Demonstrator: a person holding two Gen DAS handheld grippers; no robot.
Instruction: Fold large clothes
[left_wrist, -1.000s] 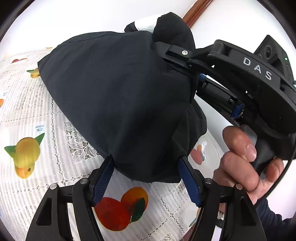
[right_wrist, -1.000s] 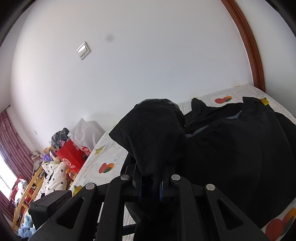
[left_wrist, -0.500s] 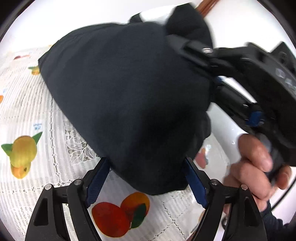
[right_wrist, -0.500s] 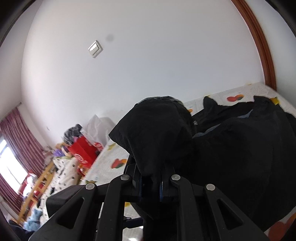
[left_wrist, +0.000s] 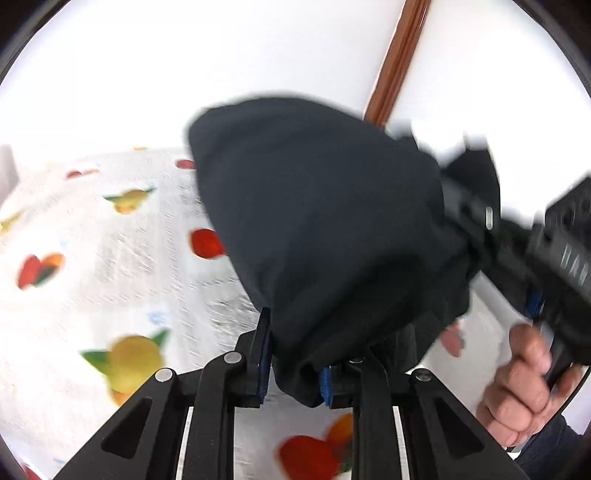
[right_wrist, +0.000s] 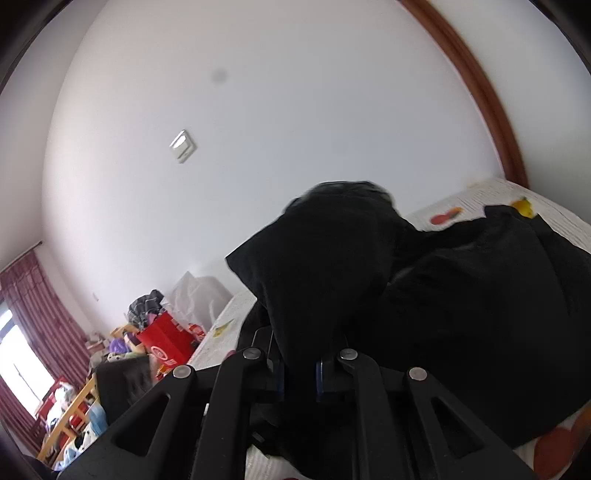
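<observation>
Left wrist view: on the white lace tablecloth printed with fruit (left_wrist: 110, 266), the left gripper (left_wrist: 293, 360) has just been closing and now pinches the lower hem of the dark navy cloth garment (left_wrist: 325, 229), which hangs bunched above the table. At right, the right gripper (right_wrist: 298, 373) is pressed together on another fold of it. The step appears to be securing two corners; next, both should draw apart to spread the cloth flat.

The garment (left_wrist: 325, 229) is plain black; at nine o'clock, the white lace tablecloth (left_wrist: 92, 280) carries red, orange and yellow fruit prints.
</observation>
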